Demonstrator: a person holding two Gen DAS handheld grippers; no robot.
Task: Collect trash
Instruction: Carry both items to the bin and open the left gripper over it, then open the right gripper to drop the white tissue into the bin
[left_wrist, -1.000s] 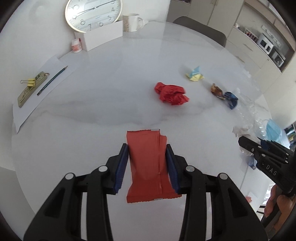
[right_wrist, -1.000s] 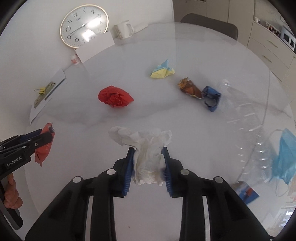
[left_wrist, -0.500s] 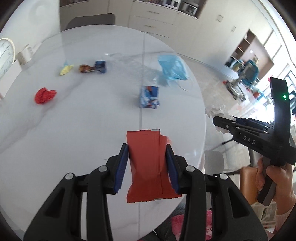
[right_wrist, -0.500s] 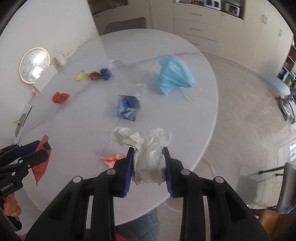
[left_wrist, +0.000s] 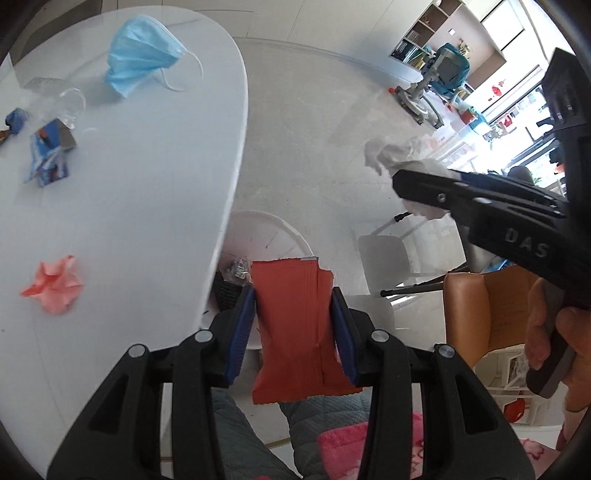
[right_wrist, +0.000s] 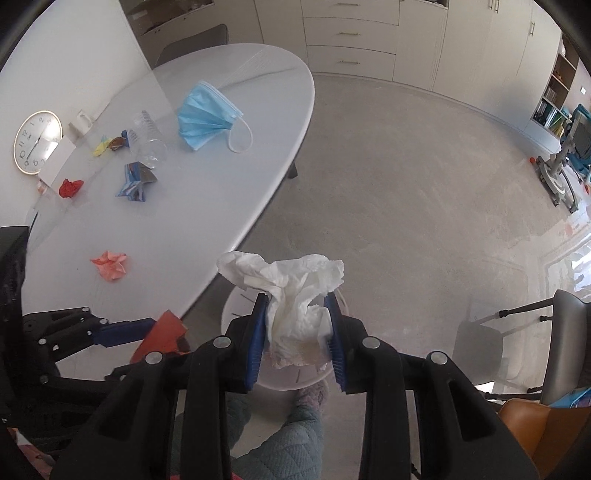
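— Holding both pieces off the table's edge makes sense: the left gripper (left_wrist: 293, 334) is clamped on a flat red wrapper (left_wrist: 291, 328), the right gripper (right_wrist: 297, 338) on a crumpled white tissue (right_wrist: 291, 295), and both hang above the white bin (left_wrist: 266, 236) on the floor by the near edge.

— Are the jaws closed right down?

— No, each pair stands partly apart, pressed to its load. The wrapper is a smooth, creased foil-like sachet, torn along the top; the tissue is soft and bunched, spilling over the blue pads.

— And what's left on the table (right_wrist: 207, 206)?

— Pink crumpled paper (right_wrist: 110, 264) near, a blue printed packet (right_wrist: 135, 181) farther, a pleated blue face mask (right_wrist: 205, 116), clear plastic (right_wrist: 149, 142), red paper (right_wrist: 70, 187) and small wrappers far left.
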